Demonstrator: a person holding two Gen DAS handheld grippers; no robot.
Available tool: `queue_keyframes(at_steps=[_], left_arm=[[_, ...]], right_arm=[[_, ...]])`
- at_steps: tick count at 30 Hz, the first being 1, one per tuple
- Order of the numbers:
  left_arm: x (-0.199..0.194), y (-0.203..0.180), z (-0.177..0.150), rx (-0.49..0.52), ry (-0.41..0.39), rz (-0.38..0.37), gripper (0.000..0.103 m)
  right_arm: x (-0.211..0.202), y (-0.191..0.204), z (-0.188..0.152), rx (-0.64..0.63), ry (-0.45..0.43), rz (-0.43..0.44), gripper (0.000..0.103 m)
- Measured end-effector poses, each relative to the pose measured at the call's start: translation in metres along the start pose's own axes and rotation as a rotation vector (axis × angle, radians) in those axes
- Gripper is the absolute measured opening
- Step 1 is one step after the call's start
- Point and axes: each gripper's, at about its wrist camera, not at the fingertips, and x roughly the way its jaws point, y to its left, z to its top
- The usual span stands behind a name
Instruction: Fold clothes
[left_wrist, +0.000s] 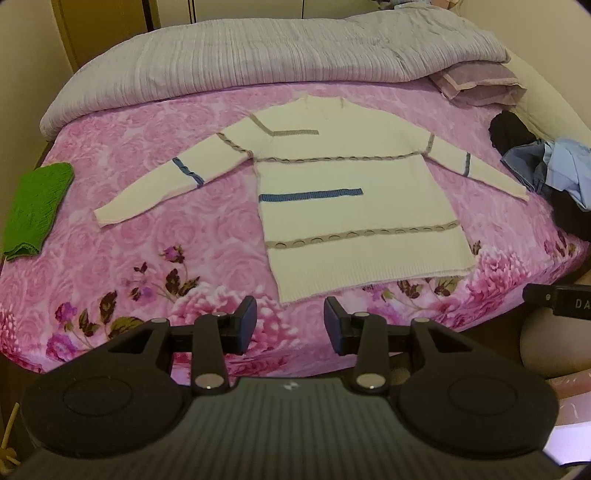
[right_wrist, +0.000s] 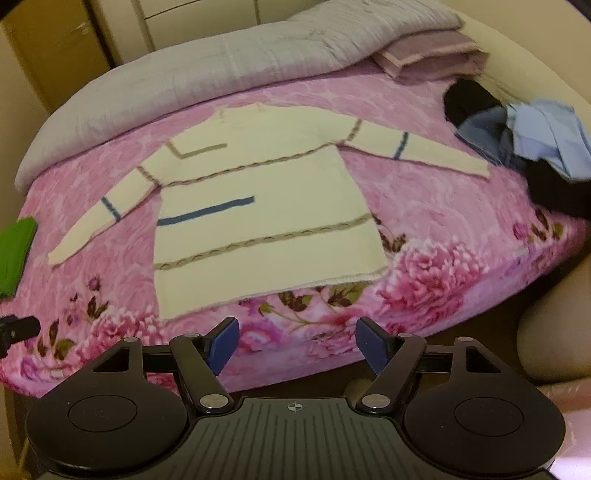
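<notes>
Cream sweater (left_wrist: 354, 206) with blue and tan stripes lies flat, face up, on the pink floral bed (left_wrist: 147, 236), both sleeves spread out to the sides, hem toward the near edge, collar toward the grey blanket (left_wrist: 258, 59) bunched at the far end. Left claw (left_wrist: 290, 325) hangs just short of the hem, jaws about half open, holding nothing; right claw (right_wrist: 297, 345) hangs off the near bed edge, jaws wide apart, also empty. Green knit piece (left_wrist: 35, 210) sits folded at the left edge of the bed, pile of blue and black clothes (left_wrist: 546, 166) at the right by the sleeve tip
</notes>
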Motion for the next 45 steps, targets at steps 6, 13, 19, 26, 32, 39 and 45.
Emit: queue_keyframes(at_steps=[6, 13, 19, 26, 32, 39, 45], left_arm=[[-0.003, -0.002, 0.001, 0.004, -0.011, 0.012, 0.036], [0.001, -0.003, 0.000, 0.001, 0.004, 0.007, 0.037], [0.008, -0.008, -0.008, 0.011, 0.026, -0.015, 0.037], [0.008, -0.008, -0.010, 0.024, 0.020, -0.026, 0.037], [0.009, -0.001, -0.007, 0.016, 0.013, -0.018, 0.037], [0.009, 0.009, -0.002, 0.002, 0.006, -0.007, 0.037], [0.013, 0.012, 0.006, -0.012, 0.009, 0.009, 0.037]], right_arm=[[0.001, 0.004, 0.000, -0.053, 0.007, -0.014, 0.074], [0.001, 0.005, -0.003, -0.094, 0.025, -0.043, 0.074], [0.000, -0.002, -0.011, -0.076, 0.041, -0.063, 0.074], [-0.004, -0.004, -0.017, -0.056, 0.040, -0.077, 0.074], [-0.001, 0.003, -0.015, -0.058, 0.036, -0.069, 0.074], [0.002, 0.016, -0.008, -0.075, 0.022, -0.049, 0.074], [0.009, 0.020, 0.002, -0.091, 0.015, -0.032, 0.074]])
